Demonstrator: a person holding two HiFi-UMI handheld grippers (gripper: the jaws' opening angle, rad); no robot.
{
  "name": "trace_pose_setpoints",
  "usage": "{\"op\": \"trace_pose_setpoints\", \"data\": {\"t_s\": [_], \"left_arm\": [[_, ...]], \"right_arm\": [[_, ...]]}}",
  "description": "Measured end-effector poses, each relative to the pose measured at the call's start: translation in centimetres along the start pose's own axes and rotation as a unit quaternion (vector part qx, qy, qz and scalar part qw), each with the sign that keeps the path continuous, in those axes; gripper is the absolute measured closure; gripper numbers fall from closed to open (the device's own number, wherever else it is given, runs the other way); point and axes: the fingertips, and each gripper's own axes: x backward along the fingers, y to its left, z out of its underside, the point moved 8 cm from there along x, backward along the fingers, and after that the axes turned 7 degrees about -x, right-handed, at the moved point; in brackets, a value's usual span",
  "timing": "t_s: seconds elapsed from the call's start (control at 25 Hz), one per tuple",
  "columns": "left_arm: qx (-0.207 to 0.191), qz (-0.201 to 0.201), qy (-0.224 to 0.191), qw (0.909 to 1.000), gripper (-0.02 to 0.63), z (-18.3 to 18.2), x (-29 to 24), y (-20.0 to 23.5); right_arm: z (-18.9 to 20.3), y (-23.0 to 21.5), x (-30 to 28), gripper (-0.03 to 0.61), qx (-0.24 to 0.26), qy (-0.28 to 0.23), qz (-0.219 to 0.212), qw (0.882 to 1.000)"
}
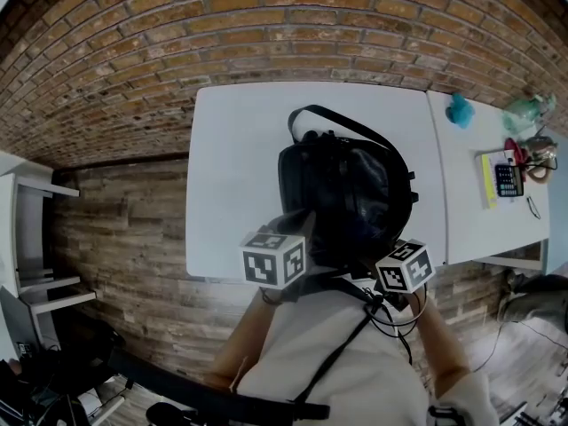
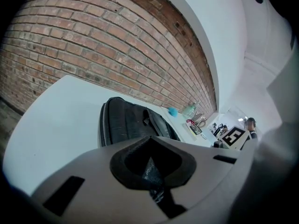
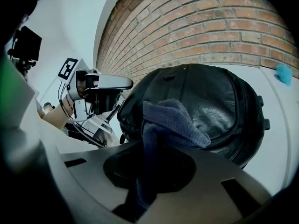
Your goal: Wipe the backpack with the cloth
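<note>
A black leather backpack (image 1: 342, 189) lies on the white table (image 1: 235, 167), its carry loop toward the brick wall. My left gripper (image 2: 152, 169) is at the bag's near left edge, shut on a thin black strip that looks like one of its straps. The bag's body (image 2: 126, 125) stretches away beyond the jaws. My right gripper (image 3: 149, 164) is shut on a dark blue cloth (image 3: 175, 120), whose free end rests bunched on the near top of the backpack (image 3: 219, 97). In the head view both marker cubes sit at the bag's near edge.
A second white table (image 1: 484, 140) adjoins on the right, with a teal object (image 1: 459, 110), a calculator (image 1: 508, 181) on a yellow pad and some green items (image 1: 528, 109). A brick wall (image 1: 266, 34) runs behind. White shelves (image 1: 27, 229) stand at the left.
</note>
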Motion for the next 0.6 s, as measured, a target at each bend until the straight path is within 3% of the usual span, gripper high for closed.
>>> {"op": "trace_pose_setpoints", "data": {"t_s": [0.28, 0.44, 0.6], "left_arm": [[0.004, -0.004, -0.002, 1.0, 0.611, 0.1, 0.3, 0.4], [0.006, -0.008, -0.003, 0.9999, 0.611, 0.1, 0.7, 0.6], [0.007, -0.01, -0.005, 0.9999, 0.611, 0.2, 0.9, 0.8]], "right_arm": [[-1.9, 1.0, 1.4, 0.531, 0.025, 0.025, -0.029, 0.999], [-6.9, 1.5, 2.8, 0.531, 0.052, -0.03, -0.036, 0.998], [-12.5, 1.4, 2.3, 0.531, 0.091, -0.096, -0.012, 0.991]]}}
